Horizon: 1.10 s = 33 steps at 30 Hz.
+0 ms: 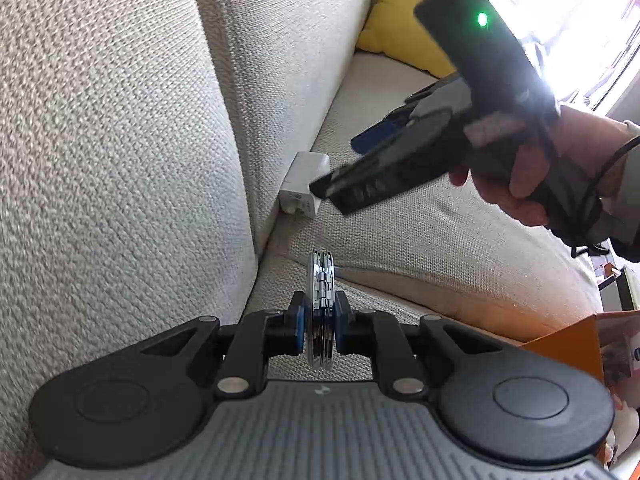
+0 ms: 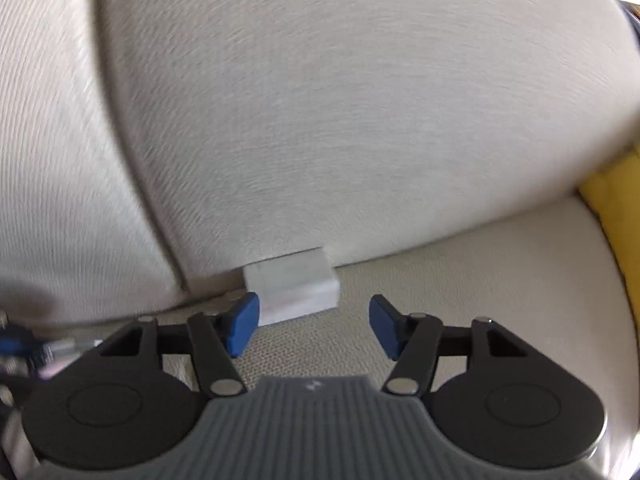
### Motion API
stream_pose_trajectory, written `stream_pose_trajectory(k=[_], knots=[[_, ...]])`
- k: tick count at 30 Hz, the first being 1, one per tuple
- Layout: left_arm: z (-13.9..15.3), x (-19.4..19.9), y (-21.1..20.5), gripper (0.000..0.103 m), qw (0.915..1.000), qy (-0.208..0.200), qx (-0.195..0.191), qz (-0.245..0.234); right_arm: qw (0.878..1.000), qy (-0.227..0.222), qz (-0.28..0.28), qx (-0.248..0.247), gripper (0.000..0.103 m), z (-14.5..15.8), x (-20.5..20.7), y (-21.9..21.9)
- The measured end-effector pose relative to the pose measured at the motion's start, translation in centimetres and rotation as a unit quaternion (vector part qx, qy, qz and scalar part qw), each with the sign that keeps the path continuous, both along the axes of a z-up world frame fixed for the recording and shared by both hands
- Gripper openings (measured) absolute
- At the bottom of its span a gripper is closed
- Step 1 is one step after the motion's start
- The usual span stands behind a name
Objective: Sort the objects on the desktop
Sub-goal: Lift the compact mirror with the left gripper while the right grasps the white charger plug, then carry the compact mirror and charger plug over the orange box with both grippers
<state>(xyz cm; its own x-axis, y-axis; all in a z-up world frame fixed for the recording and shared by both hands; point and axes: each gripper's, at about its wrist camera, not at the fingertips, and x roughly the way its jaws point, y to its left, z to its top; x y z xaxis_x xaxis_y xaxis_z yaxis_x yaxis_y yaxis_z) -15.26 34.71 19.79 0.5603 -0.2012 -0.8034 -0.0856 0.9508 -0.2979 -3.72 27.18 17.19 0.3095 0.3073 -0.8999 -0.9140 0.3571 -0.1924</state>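
The left tool [image 1: 321, 325] pinches a shiny metal disc-shaped object [image 1: 320, 308] above the sofa seat [image 1: 420, 232], while the right tool [image 2: 314, 326], spread, hovers before the white charger [image 2: 292, 286] at the seat's back edge.

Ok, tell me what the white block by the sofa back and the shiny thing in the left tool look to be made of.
White block: likely smooth matte plastic; crisp edges, printed markings, probably a charger. Shiny thing, pinched in the left tool: polished metal, judging by mirror-like glints and hinge-like ridges; what it is stays unclear.
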Motion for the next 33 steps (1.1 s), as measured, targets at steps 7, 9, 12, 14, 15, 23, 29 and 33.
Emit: stream_pose_trajectory(k=[7,9,12,14,15,23,29,33], knots=[[-0.1,0.2,0.3,0.015,1.0,0.004,-0.006,-0.002,0.998,-0.002,0.054,-0.031,0.057,-2.0,0.1,1.6],[-0.1,0.4,0.2,0.015,1.0,0.003,-0.009,-0.002,0.999,0.011,0.045,-0.025,0.056,-1.9,0.4,1.5],[0.1,0.1,0.4,0.015,0.9999,0.003,-0.017,-0.002,0.999,0.012,0.045,-0.024,0.056,-1.4,0.1,1.2],[0.3,0.1,0.4,0.015,0.9998,0.003,-0.022,-0.001,0.998,0.013,0.05,-0.022,0.056,-0.7,-0.3,0.7],[0.5,0.1,0.3,0.015,0.9997,0.002,-0.024,-0.001,0.998,0.012,0.053,-0.021,0.056,-0.2,-0.6,0.3],[4.7,-1.4,-0.5,0.015,0.998,-0.036,-0.049,-0.016,0.999,0.007,0.053,0.002,0.055,7.6,-3.1,-7.4],[9.4,-2.4,-3.1,0.015,0.9883,-0.078,-0.114,-0.064,0.999,-0.003,0.035,0.025,0.055,14.9,-7.6,-17.3],[12.6,-3.4,-7.2,0.015,0.9767,-0.098,-0.141,-0.129,1.0,0.001,0.017,0.022,0.055,17.6,-11.4,-23.2]])
